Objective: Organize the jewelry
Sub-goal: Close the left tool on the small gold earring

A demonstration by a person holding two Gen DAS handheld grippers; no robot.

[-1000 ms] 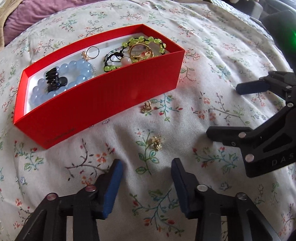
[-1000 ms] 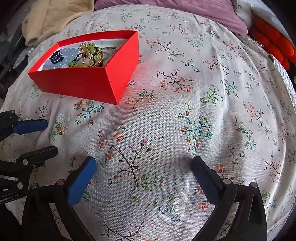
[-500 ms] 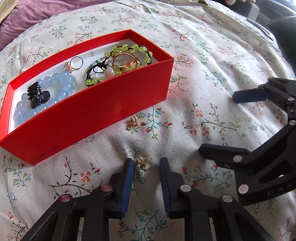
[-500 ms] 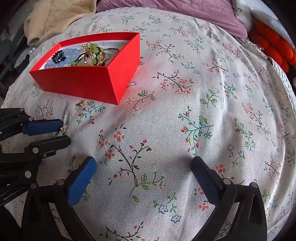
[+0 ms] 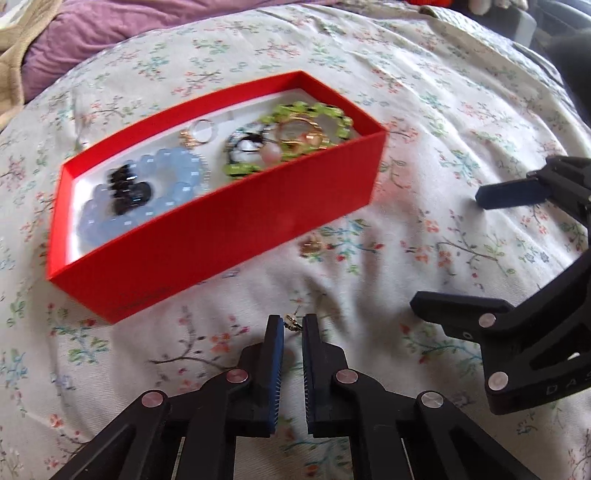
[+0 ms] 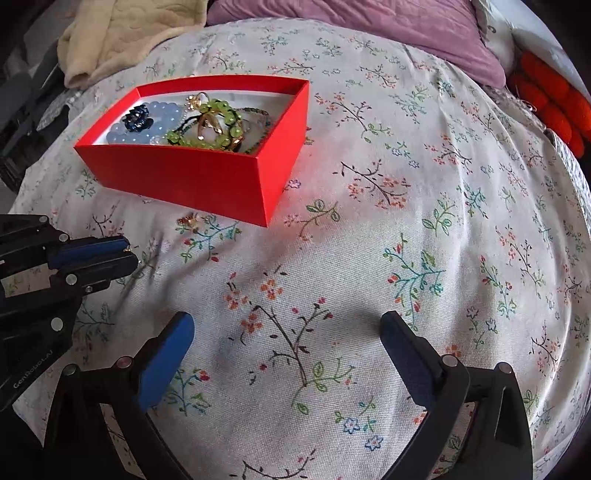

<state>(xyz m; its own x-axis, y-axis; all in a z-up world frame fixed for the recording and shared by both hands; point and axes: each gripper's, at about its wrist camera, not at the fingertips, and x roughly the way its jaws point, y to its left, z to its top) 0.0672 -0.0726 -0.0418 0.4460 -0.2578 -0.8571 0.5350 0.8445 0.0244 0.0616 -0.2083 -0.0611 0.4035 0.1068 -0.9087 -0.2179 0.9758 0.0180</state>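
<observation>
left gripper point(image 5: 293, 324) pinches the small gold earring point(image 5: 292, 321) at lower centre of frame, red box point(image 5: 229, 236) directly up-left (second earring point(image 5: 313, 246) beyond tips), right gripper point(image 6: 284, 354) gaping, empty.

Bed surface: floral-print sheet point(image 6: 369, 258), daylit. Purple quilt point(image 6: 369, 33) at far edge; cream blanket point(image 6: 122, 33) beside it; orange knit item point(image 6: 554, 96) at right.

"GenRobot.AI" on left tongs point(image 6: 127, 254); "DAS" on right tongs point(image 5: 454, 254).
</observation>
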